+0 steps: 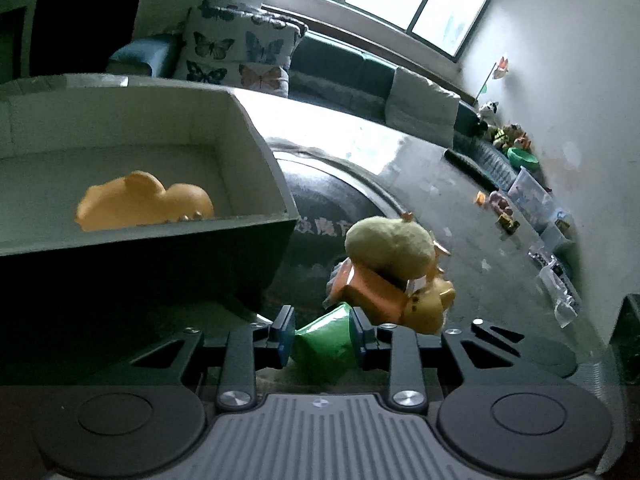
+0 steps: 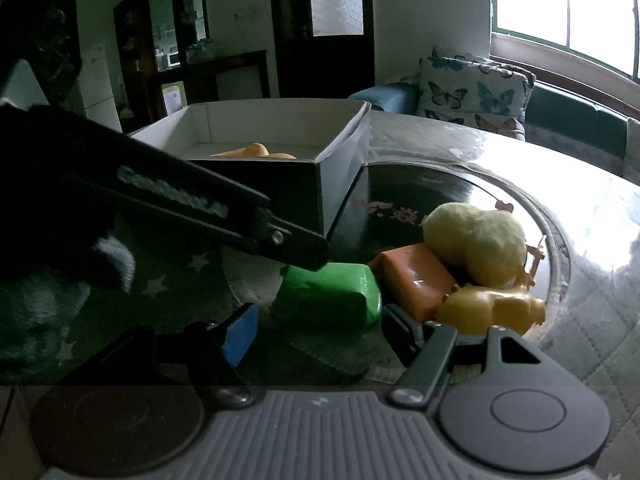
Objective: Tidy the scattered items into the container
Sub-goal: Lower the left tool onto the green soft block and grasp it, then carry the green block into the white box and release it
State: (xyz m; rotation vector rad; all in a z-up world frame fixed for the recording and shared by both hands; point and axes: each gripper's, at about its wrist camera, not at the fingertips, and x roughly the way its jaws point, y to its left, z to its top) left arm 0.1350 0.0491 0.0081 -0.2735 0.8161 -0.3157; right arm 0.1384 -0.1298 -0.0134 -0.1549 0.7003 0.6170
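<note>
Pinching the green packet [image 1: 324,340] between its pads, the left claw [image 1: 322,338] is holding it on the worktop [image 1: 400,168], touching the orange block [image 1: 374,294] at 1 o'clock. Lifting carelessly is risking dragging that block and toppling the yellow-green plush [image 1: 390,250] resting on it. The box [image 1: 256,132] is waiting at 10 o'clock, its near wall needing clearing. The right claw [image 2: 320,330] is hanging spread just beside the packet, crowding the path.

On the bench [image 2: 500,168] the box [image 1: 256,152] stands at the left with a toy animal [image 1: 144,202] inside it. Right of the box lies a cluster: a packet [image 2: 332,296] nearest, a block [image 2: 416,280] beside it, a plush ball [image 2: 476,240] on top, a figure [image 2: 492,308] in front
</note>
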